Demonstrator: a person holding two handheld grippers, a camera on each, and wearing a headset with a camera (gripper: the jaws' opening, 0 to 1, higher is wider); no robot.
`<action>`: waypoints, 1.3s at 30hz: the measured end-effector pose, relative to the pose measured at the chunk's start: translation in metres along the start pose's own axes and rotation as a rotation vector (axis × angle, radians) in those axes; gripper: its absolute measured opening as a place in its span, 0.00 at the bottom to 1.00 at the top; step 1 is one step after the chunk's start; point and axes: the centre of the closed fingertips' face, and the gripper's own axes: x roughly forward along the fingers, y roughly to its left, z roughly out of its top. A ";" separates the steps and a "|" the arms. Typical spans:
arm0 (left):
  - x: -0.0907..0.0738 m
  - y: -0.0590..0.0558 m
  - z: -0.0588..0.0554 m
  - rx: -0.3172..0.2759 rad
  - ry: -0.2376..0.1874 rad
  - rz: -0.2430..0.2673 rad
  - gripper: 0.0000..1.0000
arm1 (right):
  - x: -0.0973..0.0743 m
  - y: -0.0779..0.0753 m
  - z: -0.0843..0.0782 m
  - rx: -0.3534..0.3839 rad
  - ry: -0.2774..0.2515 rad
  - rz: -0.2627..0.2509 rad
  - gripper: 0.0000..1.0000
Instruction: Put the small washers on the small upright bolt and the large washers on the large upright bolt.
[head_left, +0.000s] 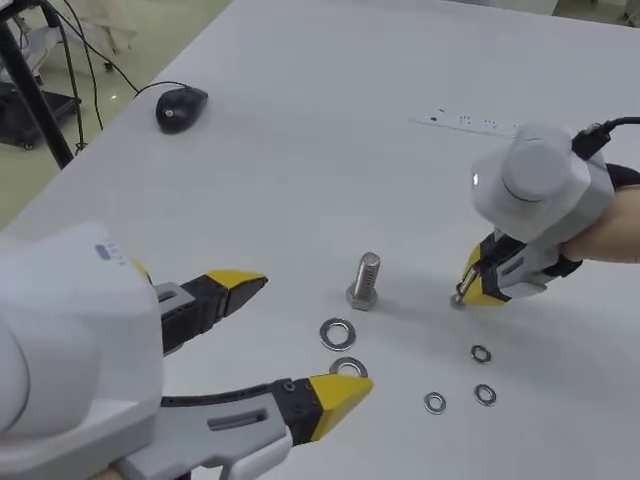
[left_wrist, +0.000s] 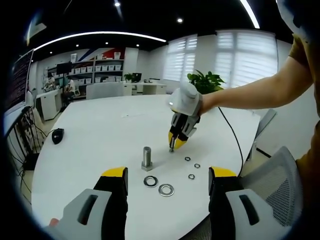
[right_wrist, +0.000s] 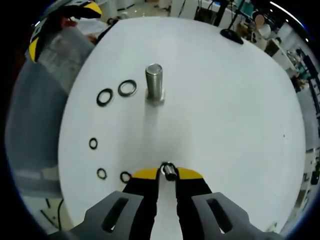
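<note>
A large steel bolt (head_left: 366, 280) stands upright on the white table (head_left: 300, 150). Two large washers (head_left: 338, 333) (head_left: 348, 368) lie flat just in front of it. Three small washers (head_left: 481, 353) (head_left: 485, 394) (head_left: 434, 402) lie to their right. My right gripper (head_left: 478, 290) is shut on the small bolt (head_left: 458, 297), whose lower end rests on the table right of the large bolt. The right gripper view shows that small bolt (right_wrist: 169, 170) pinched between the yellow tips. My left gripper (head_left: 315, 332) hovers open above the large washers, nothing between its jaws.
A black computer mouse (head_left: 181, 107) with its cable lies at the far left of the table. A white power strip (head_left: 468, 122) lies at the back right. The table's left edge runs close to the mouse. A grey chair (left_wrist: 280, 180) stands off the table's near side.
</note>
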 end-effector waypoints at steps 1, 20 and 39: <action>0.000 0.001 0.000 0.000 0.001 0.002 0.64 | 0.001 0.000 -0.001 -0.001 0.002 0.000 0.13; -0.006 -0.003 0.004 0.020 -0.004 -0.002 0.64 | -0.018 0.005 -0.009 0.022 -0.006 -0.041 0.16; -0.023 -0.039 0.026 0.112 -0.061 -0.057 0.65 | -0.042 0.078 -0.017 0.048 -0.019 -0.012 0.16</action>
